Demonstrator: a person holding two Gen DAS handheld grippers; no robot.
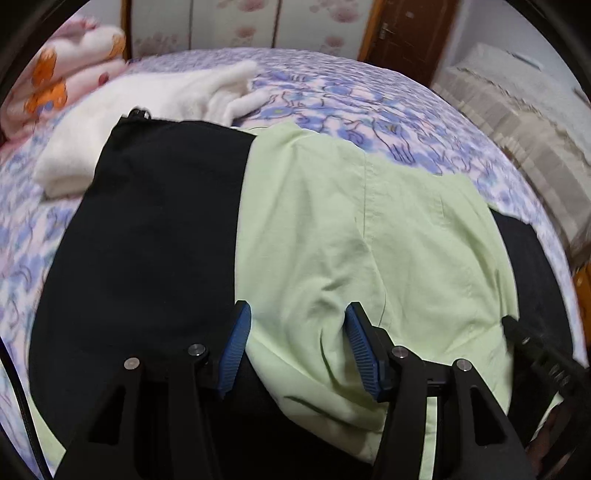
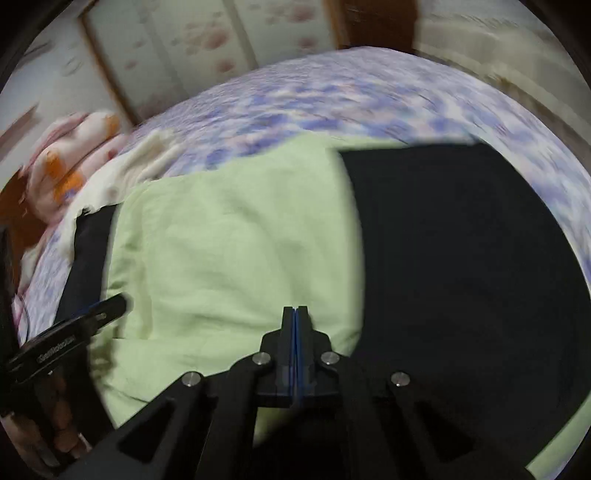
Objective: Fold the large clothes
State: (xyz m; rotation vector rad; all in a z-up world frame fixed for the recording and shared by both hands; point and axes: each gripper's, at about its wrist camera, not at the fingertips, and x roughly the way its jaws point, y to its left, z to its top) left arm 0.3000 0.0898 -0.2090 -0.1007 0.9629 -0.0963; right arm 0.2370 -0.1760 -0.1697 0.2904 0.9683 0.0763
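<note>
A light green garment (image 1: pixel 354 229) lies spread over black cloth (image 1: pixel 155 229) on the bed. In the left wrist view my left gripper (image 1: pixel 298 314) stands open low over the green cloth. A raised fold of the cloth runs between its blue pads (image 1: pixel 236 343), which do not press on it. My right gripper (image 2: pixel 295 314) is shut, pads flat together with nothing visible between them, over the green garment (image 2: pixel 229 251) beside the black cloth (image 2: pixel 461 277). The right gripper (image 1: pixel 511 325) shows at the left view's right edge. The left gripper (image 2: pixel 110 306) shows at the right view's left edge.
A white fluffy garment (image 1: pixel 155 110) lies behind the black cloth, and a pink and orange blanket (image 1: pixel 62 74) is bunched at the far left. The bed has a purple floral sheet (image 1: pixel 351 99). A brown door (image 1: pixel 410 33) and a covered bench (image 1: pixel 524 122) stand beyond. A person's hand (image 2: pixel 62 435) holds the left gripper.
</note>
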